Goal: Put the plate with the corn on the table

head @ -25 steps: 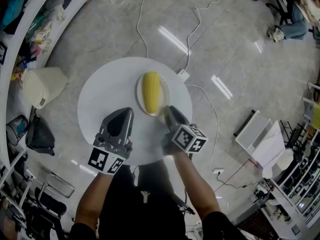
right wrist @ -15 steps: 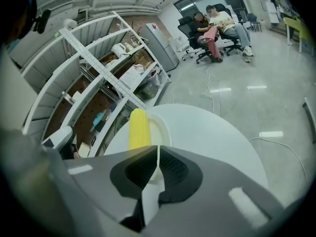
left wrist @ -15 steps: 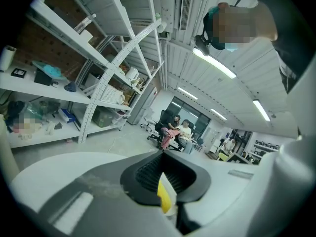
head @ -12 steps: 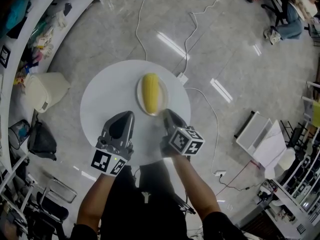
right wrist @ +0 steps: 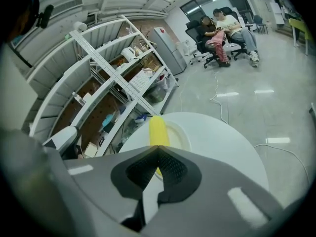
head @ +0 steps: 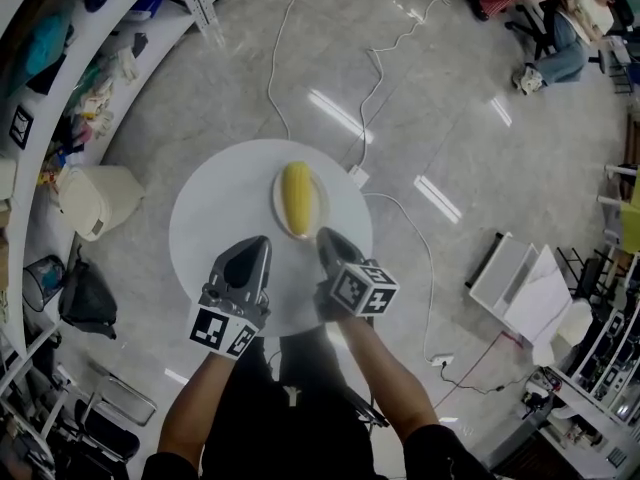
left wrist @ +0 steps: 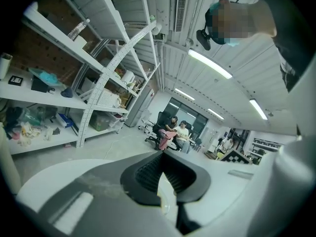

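Note:
A yellow corn cob lies on a small white plate. The plate rests on the round white table, right of its middle. My right gripper hovers at the plate's near edge, above the table. Its jaws have just closed and are shut with nothing between them. In the right gripper view the corn and plate lie just beyond the closed tips of that gripper. My left gripper hangs beside it to the left, over bare table. The left gripper view shows its jaws meeting, empty.
White cables trail over the grey floor to a power strip by the table's far edge. A cream bin and a black bag stand at the left under curved shelves. People sit on chairs far off.
Both grippers have risen a little above the table. The plate and the corn lie where they were.

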The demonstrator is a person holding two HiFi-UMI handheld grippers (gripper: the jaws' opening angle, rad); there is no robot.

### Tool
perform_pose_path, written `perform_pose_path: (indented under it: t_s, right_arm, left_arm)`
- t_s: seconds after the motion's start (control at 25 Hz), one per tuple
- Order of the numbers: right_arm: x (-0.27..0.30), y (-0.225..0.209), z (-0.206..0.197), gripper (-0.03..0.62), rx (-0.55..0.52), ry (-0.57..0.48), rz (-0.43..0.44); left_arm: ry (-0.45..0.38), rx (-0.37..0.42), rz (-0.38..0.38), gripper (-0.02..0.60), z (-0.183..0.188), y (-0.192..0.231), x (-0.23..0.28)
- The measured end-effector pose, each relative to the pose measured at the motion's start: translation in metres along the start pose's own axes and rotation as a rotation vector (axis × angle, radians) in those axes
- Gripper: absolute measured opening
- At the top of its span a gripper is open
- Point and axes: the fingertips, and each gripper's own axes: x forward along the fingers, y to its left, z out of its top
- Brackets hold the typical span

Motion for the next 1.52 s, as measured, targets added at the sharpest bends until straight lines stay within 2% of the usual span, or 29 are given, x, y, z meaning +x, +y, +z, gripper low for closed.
perform_pose_path:
  t_s: [0.8, 1.04, 1.52]
  right_arm:
    - [-0.062, 0.068, 0.026, 0.009, -0.050, -0.152, 0.031]
    - [-0.090, 0.094, 0.031, 0.009, -0.113, -0.188, 0.034]
    - [-0.145, 0.146, 0.038, 0.009, -0.172, -0.292, 0.063]
  left_arm:
    - [-0.046, 0.027, -0.048, 0.006, 0.040, -0.044, -0.049]
    - [-0.071, 0.041, -0.067, 0.006, 0.055, -0.062, -0.065]
    - [-0.123, 0.084, -0.090, 0.006, 0.090, -0.094, -0.099]
